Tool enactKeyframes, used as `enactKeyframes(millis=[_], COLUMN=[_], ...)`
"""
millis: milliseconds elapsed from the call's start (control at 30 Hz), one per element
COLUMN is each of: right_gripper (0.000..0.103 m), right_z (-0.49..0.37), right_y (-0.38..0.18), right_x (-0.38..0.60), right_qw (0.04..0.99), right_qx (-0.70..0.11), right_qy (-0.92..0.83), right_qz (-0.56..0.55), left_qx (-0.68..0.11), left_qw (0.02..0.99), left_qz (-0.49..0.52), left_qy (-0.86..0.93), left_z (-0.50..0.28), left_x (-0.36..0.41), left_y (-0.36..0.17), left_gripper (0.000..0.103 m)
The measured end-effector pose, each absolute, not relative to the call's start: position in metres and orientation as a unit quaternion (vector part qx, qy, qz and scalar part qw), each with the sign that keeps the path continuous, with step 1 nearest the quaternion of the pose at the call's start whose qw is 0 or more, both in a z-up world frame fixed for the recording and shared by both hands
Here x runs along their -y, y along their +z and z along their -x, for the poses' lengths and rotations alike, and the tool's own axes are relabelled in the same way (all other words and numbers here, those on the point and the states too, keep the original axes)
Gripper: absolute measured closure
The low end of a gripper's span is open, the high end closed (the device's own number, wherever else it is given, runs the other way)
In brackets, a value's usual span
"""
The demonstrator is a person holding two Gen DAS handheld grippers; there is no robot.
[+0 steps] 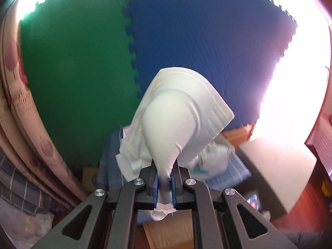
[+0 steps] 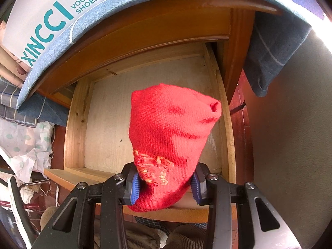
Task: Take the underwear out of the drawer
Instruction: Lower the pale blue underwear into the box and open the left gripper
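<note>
In the left wrist view my left gripper [image 1: 165, 181] is shut on white underwear [image 1: 176, 120], which bulges up from the blue pads and hangs in folds in front of the green and blue foam wall. In the right wrist view my right gripper [image 2: 165, 183] is shut on a red knitted garment [image 2: 170, 132] with a frayed yellowish patch near the left pad. It hangs over the open wooden drawer [image 2: 75, 124], whose pale bottom shows bare around it.
A blue striped cloth [image 2: 271, 47] covers the wooden cabinet top, with a white shoe bag [image 2: 49, 18] on it. A grey box [image 1: 276, 166] stands at the right. Curtains [image 1: 25, 124] hang at the left. Loose patterned cloth and wire hangers lie left of the drawer.
</note>
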State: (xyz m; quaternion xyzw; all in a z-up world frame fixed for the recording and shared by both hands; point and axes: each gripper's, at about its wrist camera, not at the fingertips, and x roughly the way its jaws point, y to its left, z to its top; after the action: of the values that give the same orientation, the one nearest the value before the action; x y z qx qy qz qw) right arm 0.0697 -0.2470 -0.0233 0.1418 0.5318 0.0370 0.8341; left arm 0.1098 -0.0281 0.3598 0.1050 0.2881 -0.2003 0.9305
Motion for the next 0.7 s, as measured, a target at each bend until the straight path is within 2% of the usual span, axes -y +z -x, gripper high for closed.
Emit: enactKeyframes(millis=[167,300,433,700], right_gripper=[0.066,0.066,0.066,0.066], right_z=[-0.068,-0.068,-0.066,-0.066], right_y=[-0.023,-0.022,-0.021,-0.02], right_x=[0.249,0.253,0.256,0.26], right_qw=[0.834,0.834,0.833,0.832], right_qx=[-0.531,-0.53,-0.53,-0.529], right_qy=[0.039,0.042,0.045,0.05], right_qz=[-0.143,-0.148,-0.151,-0.156], left_qx=[-0.271,-0.259,-0.281,-0.361], left_qw=[0.938,0.943,0.94,0.918], left_qz=[-0.084,-0.097,-0.084,-0.07], left_qy=[-0.199,-0.184,-0.172,-0.148], left_z=[-0.143,-0.171,-0.203,-0.254], left_x=[0.041,0.06,0.072,0.087], left_y=[0.395,0.399,0.381,0.308], left_gripper=[0.094,0.094,0.094,0.094])
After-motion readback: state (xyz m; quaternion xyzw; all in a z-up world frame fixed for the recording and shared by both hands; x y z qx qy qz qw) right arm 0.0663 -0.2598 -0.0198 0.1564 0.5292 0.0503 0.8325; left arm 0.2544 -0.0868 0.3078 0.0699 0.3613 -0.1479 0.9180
